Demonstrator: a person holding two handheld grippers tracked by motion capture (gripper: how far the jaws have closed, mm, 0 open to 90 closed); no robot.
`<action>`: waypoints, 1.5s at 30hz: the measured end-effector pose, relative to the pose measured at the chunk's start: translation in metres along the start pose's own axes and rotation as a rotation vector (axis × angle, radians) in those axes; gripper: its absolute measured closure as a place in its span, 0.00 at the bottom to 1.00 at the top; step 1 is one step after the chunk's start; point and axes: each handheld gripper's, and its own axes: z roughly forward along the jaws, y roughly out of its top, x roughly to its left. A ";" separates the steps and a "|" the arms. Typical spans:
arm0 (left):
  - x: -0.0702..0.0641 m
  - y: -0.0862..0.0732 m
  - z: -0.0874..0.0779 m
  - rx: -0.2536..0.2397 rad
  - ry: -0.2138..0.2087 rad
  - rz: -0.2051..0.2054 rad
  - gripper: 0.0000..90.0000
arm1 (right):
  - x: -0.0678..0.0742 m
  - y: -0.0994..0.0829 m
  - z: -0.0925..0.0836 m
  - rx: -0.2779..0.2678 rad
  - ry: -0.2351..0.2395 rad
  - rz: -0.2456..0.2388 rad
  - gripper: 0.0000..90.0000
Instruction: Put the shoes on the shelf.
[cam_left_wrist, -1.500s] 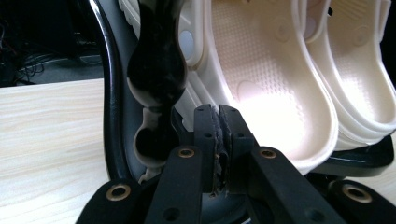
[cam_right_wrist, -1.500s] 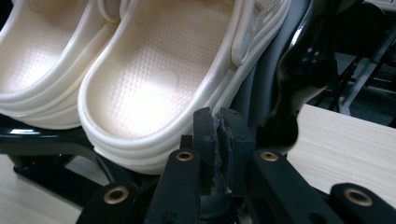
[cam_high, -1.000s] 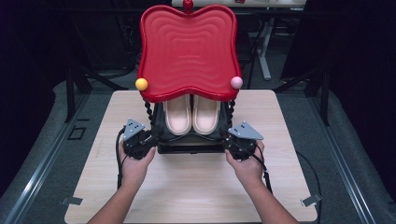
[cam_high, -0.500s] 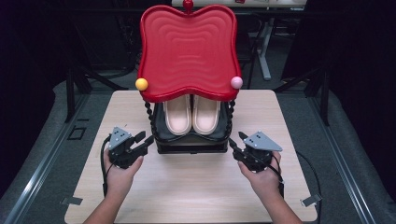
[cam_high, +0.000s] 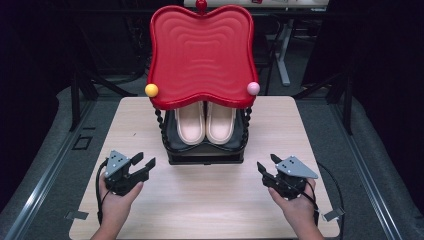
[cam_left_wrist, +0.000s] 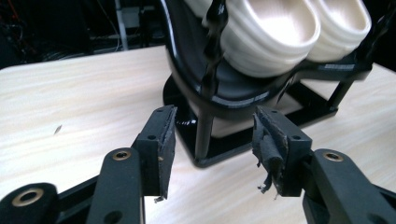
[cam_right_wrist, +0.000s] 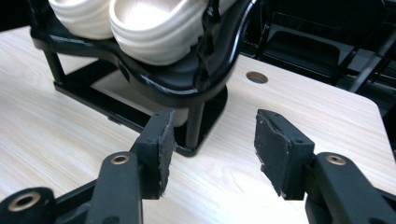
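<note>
Two cream slippers sit side by side on the black lower shelf of a red-topped rack mid-counter. Left gripper and right gripper flank its front corners, apparently just off the wood, jaws wide apart, holding nothing.

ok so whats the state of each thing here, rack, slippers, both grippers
rack: upright on the table, nothing gripping it
red top tray: on the rack, bare
slippers: pair side by side on the black lower shelf, under the red tray
left gripper: jaws open, holding nothing, apart from the rack
right gripper: jaws open, holding nothing, apart from the rack
</note>
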 end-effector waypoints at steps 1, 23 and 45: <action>0.001 -0.003 -0.001 0.003 0.001 0.000 0.54 | 0.000 -0.002 0.000 -0.004 0.000 0.000 0.52; 0.021 -0.041 0.002 0.066 0.038 -0.033 0.53 | 0.003 -0.052 0.016 0.062 0.008 -0.057 0.50; 0.022 -0.052 0.015 0.106 0.029 -0.025 0.49 | -0.023 -0.076 0.031 0.143 0.017 0.096 0.48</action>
